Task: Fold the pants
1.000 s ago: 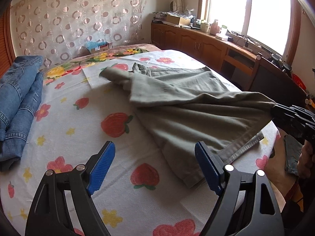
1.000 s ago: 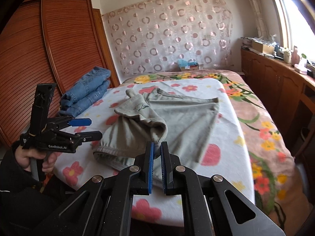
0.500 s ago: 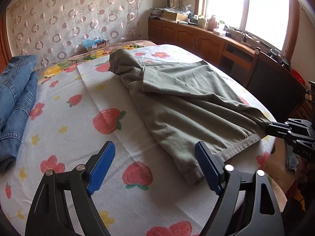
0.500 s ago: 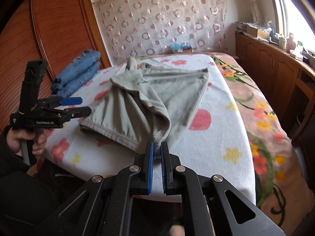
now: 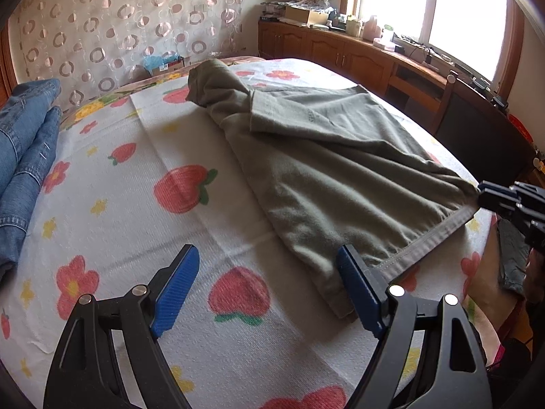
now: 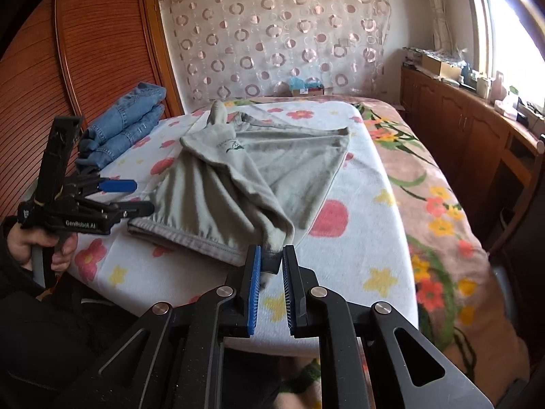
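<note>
Lying on the bed (image 5: 211, 347), our grey-green pants (image 5: 327, 177) stretch from just past our right gripper (image 6: 271, 284) toward the far curtain (image 6: 279, 41). We have them flat so the folds come out neat. One corner of the waistband sits between the blue pads (image 6: 253, 289) of the right gripper. Those jaws are opening now, with a gap showing by the cloth, so we think the corner is being let go at the near edge of the bed.

Our left gripper (image 5: 269, 293) hangs wide open and holds nothing. The waistband's other end lies just beyond its right finger, so it looks ready to pinch that end next.

Past the pants, one leg is bunched up in a lump at the far end. We may need to smooth it before folding.

Off to the left of the left gripper lies a pile of jeans (image 5: 24, 156), well apart from the pants. It is not in our way. To the right, beyond the bed, stand wooden cabinets (image 6: 470, 126) under the window (image 5: 432, 10). Between the grippers and the pants, nothing blocks us.
</note>
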A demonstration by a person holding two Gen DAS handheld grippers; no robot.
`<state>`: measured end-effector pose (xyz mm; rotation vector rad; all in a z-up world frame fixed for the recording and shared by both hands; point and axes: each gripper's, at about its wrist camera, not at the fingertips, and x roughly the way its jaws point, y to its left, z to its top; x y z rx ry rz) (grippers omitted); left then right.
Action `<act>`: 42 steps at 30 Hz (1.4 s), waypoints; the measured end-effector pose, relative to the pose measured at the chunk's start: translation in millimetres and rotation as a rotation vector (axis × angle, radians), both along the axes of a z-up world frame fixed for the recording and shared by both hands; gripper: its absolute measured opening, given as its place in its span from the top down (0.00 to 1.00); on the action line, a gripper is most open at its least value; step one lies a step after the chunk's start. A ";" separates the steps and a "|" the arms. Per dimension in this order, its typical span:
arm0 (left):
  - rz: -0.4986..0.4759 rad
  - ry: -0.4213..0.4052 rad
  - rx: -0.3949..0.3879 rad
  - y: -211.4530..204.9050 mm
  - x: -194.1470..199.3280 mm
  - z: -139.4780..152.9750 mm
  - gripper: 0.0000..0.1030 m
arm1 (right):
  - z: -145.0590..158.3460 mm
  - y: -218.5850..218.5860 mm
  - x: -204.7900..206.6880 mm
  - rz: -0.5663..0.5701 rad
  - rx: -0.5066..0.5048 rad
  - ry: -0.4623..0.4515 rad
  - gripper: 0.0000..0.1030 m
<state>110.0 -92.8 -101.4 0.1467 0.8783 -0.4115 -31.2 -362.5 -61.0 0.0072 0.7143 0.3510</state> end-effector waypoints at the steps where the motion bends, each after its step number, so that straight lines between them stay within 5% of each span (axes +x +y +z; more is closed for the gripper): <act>1: 0.000 -0.006 0.001 0.2 -0.4 -0.1 0.19 | 0.5 -0.6 0.5 -0.004 -0.004 0.000 0.87; 6: -0.002 -0.009 0.004 0.3 -1.4 0.7 0.19 | 4.0 -4.2 4.0 -0.038 -0.016 -0.010 0.87; 12: 0.007 -0.027 -0.006 3.8 -1.4 7.2 0.19 | 15.1 3.3 18.7 -0.018 -0.005 -0.060 0.73; 24: 0.065 -0.102 -0.032 32.5 10.1 40.1 0.19 | 14.2 70.8 76.3 0.151 0.016 -0.088 0.72; 32: 0.094 -0.129 -0.054 47.3 14.7 50.3 0.19 | 1.7 109.4 125.2 0.230 -0.004 -0.029 0.73; 42: 0.126 -0.131 -0.077 62.4 15.9 48.7 0.19 | -5.0 138.0 158.1 0.237 -0.144 0.002 0.74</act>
